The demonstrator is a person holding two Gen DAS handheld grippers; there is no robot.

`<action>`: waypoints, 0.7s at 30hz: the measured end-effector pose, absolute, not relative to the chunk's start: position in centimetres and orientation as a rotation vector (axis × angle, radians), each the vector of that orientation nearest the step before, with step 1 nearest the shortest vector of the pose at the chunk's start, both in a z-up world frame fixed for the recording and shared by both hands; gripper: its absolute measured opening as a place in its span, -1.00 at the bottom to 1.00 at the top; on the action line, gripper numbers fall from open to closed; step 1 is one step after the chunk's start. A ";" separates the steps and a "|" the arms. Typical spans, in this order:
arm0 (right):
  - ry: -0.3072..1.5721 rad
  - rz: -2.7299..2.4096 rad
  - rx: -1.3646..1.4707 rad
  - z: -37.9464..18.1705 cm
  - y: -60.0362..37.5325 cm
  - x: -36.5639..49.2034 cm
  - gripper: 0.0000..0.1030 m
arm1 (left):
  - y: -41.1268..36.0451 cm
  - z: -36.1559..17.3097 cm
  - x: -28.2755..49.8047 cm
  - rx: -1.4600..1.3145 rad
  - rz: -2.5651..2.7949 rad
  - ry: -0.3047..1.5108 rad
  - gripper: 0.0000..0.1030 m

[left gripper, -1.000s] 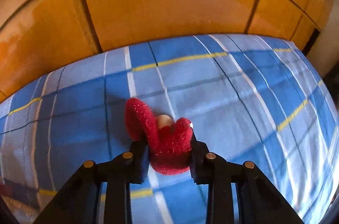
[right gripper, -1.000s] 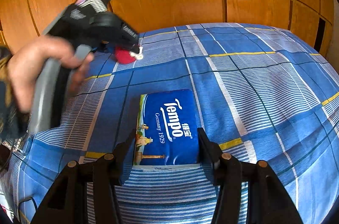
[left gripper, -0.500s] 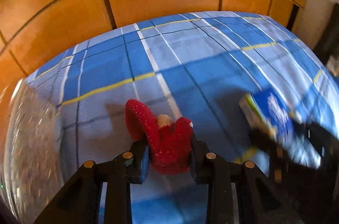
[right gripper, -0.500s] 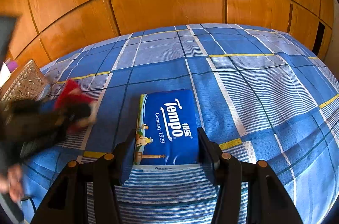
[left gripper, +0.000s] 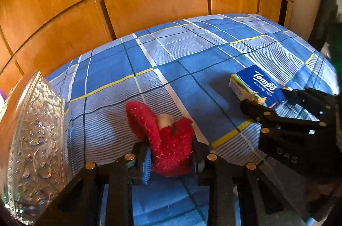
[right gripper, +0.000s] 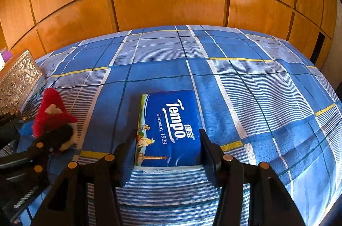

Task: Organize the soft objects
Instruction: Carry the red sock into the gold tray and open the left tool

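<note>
My left gripper [left gripper: 170, 159] is shut on a red plush toy [left gripper: 168, 140] and holds it low over the blue plaid bed cover [left gripper: 192, 55]. The toy also shows in the right wrist view [right gripper: 52, 112], at the left, with the left gripper [right gripper: 55, 138] around it. A blue Tempo tissue pack [right gripper: 171, 125] lies flat on the cover, and my right gripper [right gripper: 167, 153] has its jaws against the pack's two sides. In the left wrist view the pack [left gripper: 258, 87] lies at the right with the right gripper [left gripper: 275, 102] on it.
A silver embossed box [left gripper: 32, 140] stands at the left edge of the bed, close to the toy; it also shows in the right wrist view [right gripper: 17, 80]. Orange wooden wall panels [right gripper: 171, 1] rise behind the bed.
My left gripper has swung down and to the left with the red toy, from high over the bed to low beside the silver box. The right gripper and tissue pack have not moved.
</note>
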State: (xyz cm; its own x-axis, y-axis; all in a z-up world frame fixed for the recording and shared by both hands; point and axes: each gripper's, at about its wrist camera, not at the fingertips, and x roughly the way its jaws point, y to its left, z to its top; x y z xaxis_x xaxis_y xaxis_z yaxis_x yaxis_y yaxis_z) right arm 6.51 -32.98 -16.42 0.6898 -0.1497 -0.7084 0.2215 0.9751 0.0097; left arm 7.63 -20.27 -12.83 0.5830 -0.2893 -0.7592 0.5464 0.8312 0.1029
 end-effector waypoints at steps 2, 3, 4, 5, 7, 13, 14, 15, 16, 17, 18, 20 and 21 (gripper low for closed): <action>0.785 -0.213 0.089 -16.4 -32.9 6.5 0.05 | -19.8 -12.1 7.3 0.317 -0.510 0.818 -0.45; 0.786 -0.215 0.085 -16.4 -32.8 6.6 0.05 | -19.6 -11.8 7.2 0.309 -0.510 0.813 -0.45; 0.786 -0.216 0.084 -16.4 -32.8 6.6 0.05 | -19.3 -11.1 7.1 0.300 -0.509 0.803 -0.45; 0.786 -0.217 0.084 -16.4 -32.8 6.6 0.05 | -19.1 -10.5 7.0 0.293 -0.510 0.794 -0.45; 0.787 -0.219 0.079 -16.4 -32.7 6.5 0.05 | -18.7 -9.0 6.7 0.280 -0.509 0.761 -0.45; 0.791 -0.232 0.064 -16.4 -32.5 6.6 0.04 | -17.9 -4.8 7.2 0.238 -0.502 0.703 -0.45; 0.791 -0.233 0.063 -16.4 -32.4 6.6 0.04 | -17.8 -4.2 7.3 0.237 -0.501 0.693 -0.45; 0.792 -0.236 0.060 -16.4 -32.4 6.6 0.04 | -17.6 -3.5 7.5 0.239 -0.497 0.680 -0.45; 0.792 -0.237 0.058 -16.4 -32.4 6.6 0.04 | -17.4 -2.9 7.6 0.240 -0.493 0.665 -0.45; 0.793 -0.239 0.055 -16.4 -32.4 6.6 0.04 | -17.3 -2.4 7.6 0.239 -0.490 0.653 -0.45; 0.793 -0.239 0.054 -16.4 -32.4 6.6 0.04 | -17.1 -1.8 7.8 0.234 -0.486 0.641 -0.45; 0.793 -0.241 0.051 -16.4 -32.3 6.6 0.04 | -16.6 -0.7 8.1 0.227 -0.476 0.623 -0.45; 0.793 -0.242 0.050 -16.4 -32.3 6.6 0.04 | -16.4 -0.3 8.2 0.226 -0.471 0.613 -0.45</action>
State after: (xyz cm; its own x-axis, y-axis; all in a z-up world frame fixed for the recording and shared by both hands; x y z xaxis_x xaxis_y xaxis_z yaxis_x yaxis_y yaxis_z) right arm 6.59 -32.34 -16.43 0.6756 -0.1960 -0.7108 0.2337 0.9712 -0.0457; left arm 8.23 -16.41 -0.31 0.7168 -0.3560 -0.5996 0.4875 0.8706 0.0658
